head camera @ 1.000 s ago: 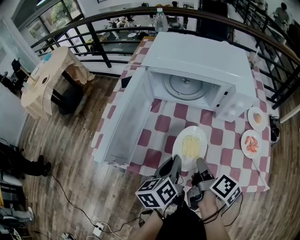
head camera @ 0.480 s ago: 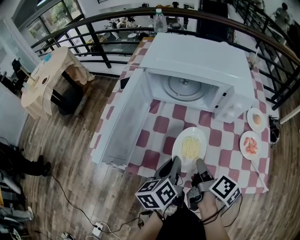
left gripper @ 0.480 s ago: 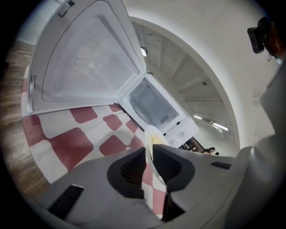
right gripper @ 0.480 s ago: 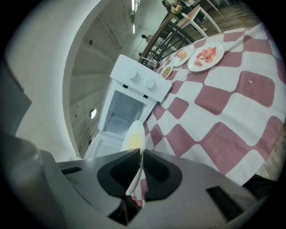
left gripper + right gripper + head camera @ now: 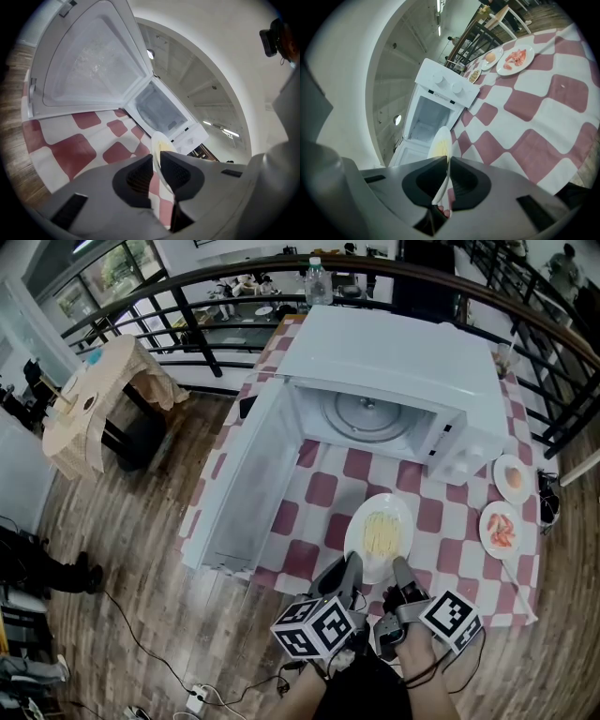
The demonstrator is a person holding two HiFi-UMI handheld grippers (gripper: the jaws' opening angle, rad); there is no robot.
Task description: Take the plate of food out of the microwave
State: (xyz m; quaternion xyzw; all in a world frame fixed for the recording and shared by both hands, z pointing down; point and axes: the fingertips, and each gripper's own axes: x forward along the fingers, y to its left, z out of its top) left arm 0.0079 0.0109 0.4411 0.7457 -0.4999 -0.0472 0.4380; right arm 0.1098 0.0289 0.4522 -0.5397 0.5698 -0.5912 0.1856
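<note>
Holding the plate of food (image 5: pixel 359 540) by its near rim, I have both grippers clamped on it. The left gripper (image 5: pixel 348 570) pinches the rim between its pads, and the right gripper (image 5: pixel 401 572) does the same just beside it. The plate is outside the microwave (image 5: pixel 403 357), in front of its open cavity and low over the checked tablecloth (image 5: pixel 319 488). I cannot tell if it rests on the cloth or hangs just above it.

The door (image 5: pixel 246 486) stands wide open at the left side of the microwave, and the glass turntable (image 5: pixel 367 415) inside is bare. So I judge that the taking-out itself is nearly done, and the step in hand is to set the plate down in front of the microwave.

The next move calls for lowering it flat, with both sides level so the yellow food (image 5: pixel 380 532) does not slide. After that I would open both jaws and pull back. Two small plates (image 5: pixel 487 519) lie right of the microwave's front, well apart from mine, so they are no obstacle.
</note>
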